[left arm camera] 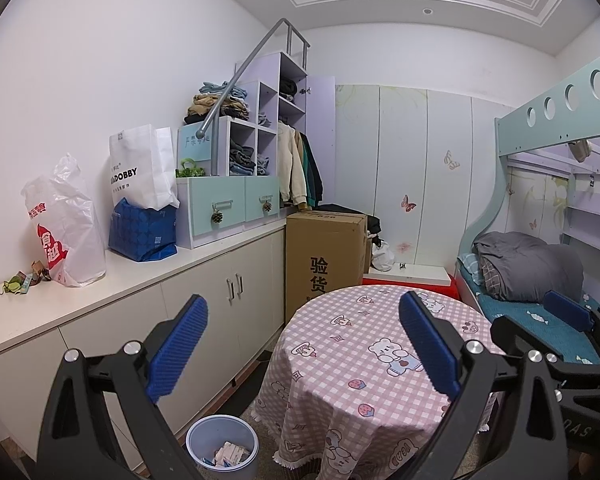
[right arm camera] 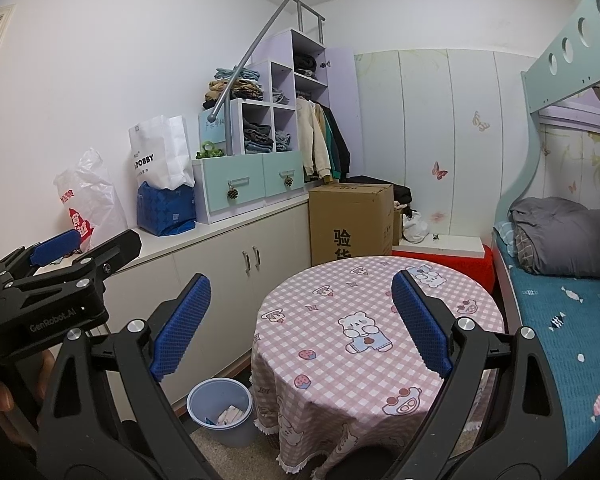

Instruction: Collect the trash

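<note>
Both claws hang above the round table [left arm camera: 364,344], wide open and holding nothing: the left claw [left arm camera: 304,344] and the right claw [right arm camera: 300,320] seem lifted to survey the room rather than to grasp. The tablecloth is bare. The trash bin [left arm camera: 223,446] stands on the floor just beside the table, within easy reach, with paper scraps already inside. The likeliest remaining trash is the small heap of wrappers [left arm camera: 20,280] on the long counter [left arm camera: 148,272], beside a white plastic bag [left arm camera: 66,224], well apart from both claws.
</note>
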A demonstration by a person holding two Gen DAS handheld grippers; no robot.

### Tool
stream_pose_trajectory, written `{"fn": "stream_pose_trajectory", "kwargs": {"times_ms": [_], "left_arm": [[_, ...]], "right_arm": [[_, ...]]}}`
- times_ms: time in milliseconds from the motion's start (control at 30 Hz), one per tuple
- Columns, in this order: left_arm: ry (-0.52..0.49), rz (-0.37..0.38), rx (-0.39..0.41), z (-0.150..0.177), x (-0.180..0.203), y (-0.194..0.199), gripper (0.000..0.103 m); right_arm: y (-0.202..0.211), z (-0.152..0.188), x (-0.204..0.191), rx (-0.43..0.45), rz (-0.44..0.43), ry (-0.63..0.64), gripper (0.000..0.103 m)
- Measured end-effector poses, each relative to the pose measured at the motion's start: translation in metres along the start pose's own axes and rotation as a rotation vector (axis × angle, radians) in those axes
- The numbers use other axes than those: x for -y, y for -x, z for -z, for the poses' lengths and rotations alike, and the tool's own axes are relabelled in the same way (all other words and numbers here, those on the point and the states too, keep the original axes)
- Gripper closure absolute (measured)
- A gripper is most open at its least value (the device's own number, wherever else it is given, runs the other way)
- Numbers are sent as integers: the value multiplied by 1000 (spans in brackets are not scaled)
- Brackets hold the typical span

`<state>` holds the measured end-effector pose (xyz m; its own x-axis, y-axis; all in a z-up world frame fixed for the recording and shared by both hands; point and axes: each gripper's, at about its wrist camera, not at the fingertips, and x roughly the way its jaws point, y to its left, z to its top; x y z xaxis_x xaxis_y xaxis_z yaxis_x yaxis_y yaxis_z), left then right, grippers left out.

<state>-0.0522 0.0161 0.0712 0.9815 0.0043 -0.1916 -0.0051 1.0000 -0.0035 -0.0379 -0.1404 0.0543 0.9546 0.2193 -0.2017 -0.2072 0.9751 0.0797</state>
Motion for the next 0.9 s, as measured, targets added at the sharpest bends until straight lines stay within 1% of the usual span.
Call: {"fn": "stream_pose_trajectory", "kwargs": {"times_ms": [900], "left_arm": [[-4, 4, -5, 0, -1, -1, 8]], "right_arm": [[-1, 0, 1, -6, 0, -1, 13]]}}
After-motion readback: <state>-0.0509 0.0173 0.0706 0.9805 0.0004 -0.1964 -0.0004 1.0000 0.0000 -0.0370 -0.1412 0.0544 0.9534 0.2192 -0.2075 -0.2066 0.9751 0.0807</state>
